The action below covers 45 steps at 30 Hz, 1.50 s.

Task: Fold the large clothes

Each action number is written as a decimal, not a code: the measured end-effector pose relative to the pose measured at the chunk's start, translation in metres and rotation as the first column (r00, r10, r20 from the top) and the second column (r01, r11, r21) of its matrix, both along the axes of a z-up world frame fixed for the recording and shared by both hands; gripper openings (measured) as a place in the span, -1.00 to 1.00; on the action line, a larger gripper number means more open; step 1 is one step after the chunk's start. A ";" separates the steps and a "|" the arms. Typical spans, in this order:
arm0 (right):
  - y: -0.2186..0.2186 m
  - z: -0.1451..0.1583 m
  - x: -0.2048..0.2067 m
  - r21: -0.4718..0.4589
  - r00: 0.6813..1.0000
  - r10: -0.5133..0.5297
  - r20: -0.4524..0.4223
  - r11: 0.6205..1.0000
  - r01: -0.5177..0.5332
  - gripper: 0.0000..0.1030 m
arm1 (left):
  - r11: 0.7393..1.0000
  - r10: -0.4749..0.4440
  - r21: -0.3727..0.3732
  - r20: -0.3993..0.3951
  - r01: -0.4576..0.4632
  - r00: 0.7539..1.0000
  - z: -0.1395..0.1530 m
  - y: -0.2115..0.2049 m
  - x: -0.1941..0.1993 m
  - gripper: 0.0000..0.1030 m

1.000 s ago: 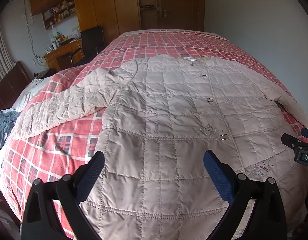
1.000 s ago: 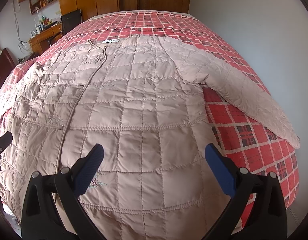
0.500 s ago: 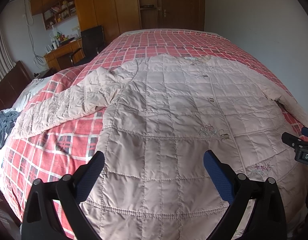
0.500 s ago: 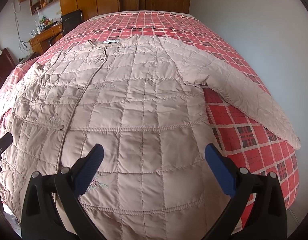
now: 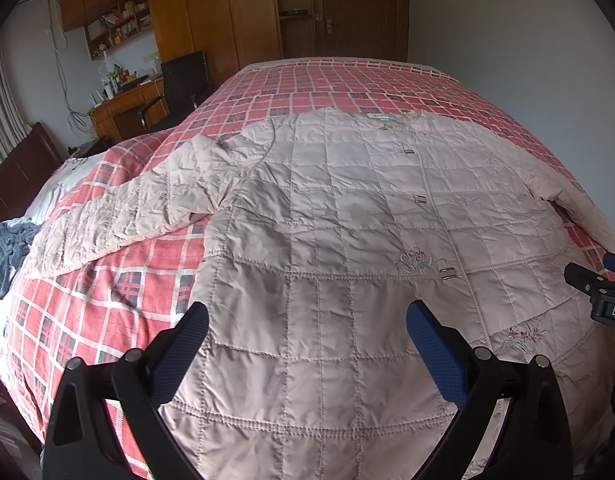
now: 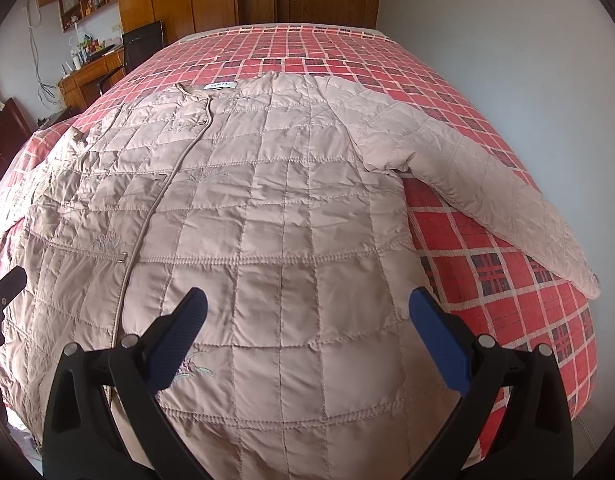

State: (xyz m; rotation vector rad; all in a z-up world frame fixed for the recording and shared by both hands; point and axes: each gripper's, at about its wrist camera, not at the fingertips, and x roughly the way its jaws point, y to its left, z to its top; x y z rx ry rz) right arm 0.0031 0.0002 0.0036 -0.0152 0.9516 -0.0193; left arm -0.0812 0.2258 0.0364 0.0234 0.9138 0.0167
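Though its near hem is cut off, the quilted jacket (image 5: pixel 347 240) lies flat on the bed (image 6: pixel 507 280); left gripper (image 5: pixel 307 332) and right gripper (image 6: pixel 307 320) hover spread wide, empty.

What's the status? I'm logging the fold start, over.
Left gripper open, right gripper open, both empty above the hem. Quilted jacket spread flat on the plaid bed, sleeves out, unfolded. Nothing on the jacket.

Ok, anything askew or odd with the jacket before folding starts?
Mostly fine: the quilted jacket lies flat, front up on the plaid bedspread. Only its left-side sleeve is bunched and wrinkled near the shoulder. Both grippers hover open, touching nothing.
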 end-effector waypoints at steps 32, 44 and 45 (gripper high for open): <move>-0.011 0.000 0.001 0.002 1.000 -0.006 0.027 1.000 0.006 0.95 | 0.998 -0.019 -0.060 -0.017 0.018 1.000 -0.003 -0.001 0.004 0.93; -0.209 -0.034 0.029 0.191 0.904 -0.373 -0.211 0.891 0.412 0.94 | 0.977 0.032 -0.208 -0.069 -0.046 0.997 -0.024 0.026 0.024 0.92; -0.228 -0.038 0.030 0.191 0.884 -0.406 -0.230 0.872 0.450 0.94 | 0.980 0.034 -0.193 -0.066 -0.047 0.997 -0.024 0.027 0.025 0.92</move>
